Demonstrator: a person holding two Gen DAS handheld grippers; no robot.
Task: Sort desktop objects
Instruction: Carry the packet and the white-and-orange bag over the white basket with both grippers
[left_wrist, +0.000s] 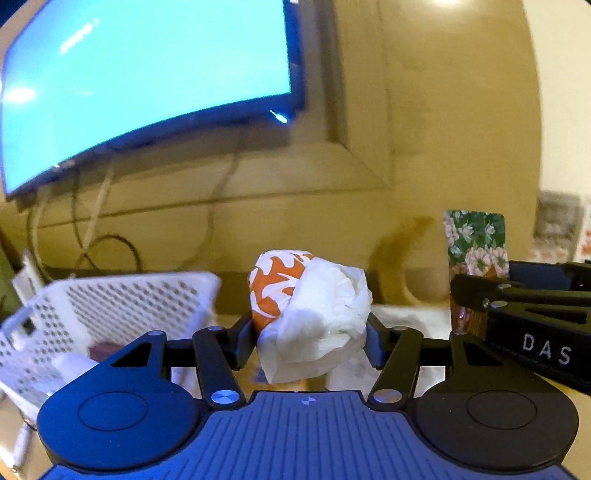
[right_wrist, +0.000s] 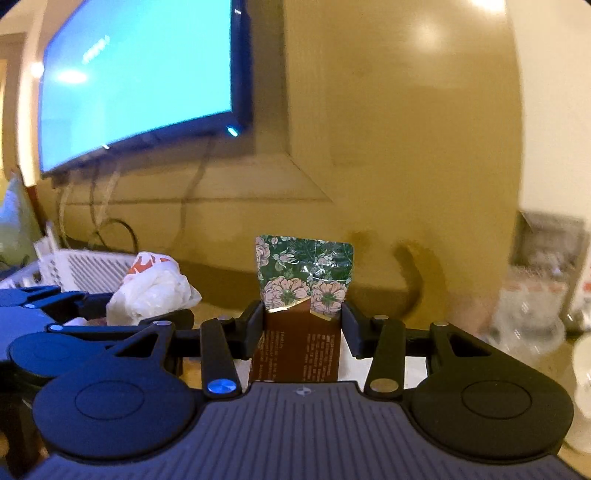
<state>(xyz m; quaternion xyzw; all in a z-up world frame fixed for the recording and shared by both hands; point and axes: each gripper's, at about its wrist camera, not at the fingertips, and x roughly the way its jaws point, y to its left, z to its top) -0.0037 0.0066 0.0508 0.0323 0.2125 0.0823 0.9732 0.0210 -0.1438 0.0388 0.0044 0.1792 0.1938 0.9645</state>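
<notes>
My left gripper (left_wrist: 310, 339) is shut on a crumpled white and orange plastic bag (left_wrist: 314, 314) and holds it up in the air, just right of a white perforated basket (left_wrist: 122, 306). My right gripper (right_wrist: 303, 328) is shut on a brown packet with a green floral top (right_wrist: 303, 291) and holds it upright. In the left wrist view the packet (left_wrist: 474, 243) and the right gripper are at the right edge. In the right wrist view the bag (right_wrist: 155, 288) and the basket (right_wrist: 88, 271) are at the left.
A lit blue TV screen (left_wrist: 140, 81) hangs on the tan wall with cables (left_wrist: 107, 243) below it. The basket holds a dark item (left_wrist: 105, 350) and white things. Blurred clear glassware (right_wrist: 532, 325) and a white cup (right_wrist: 585, 373) stand at the right.
</notes>
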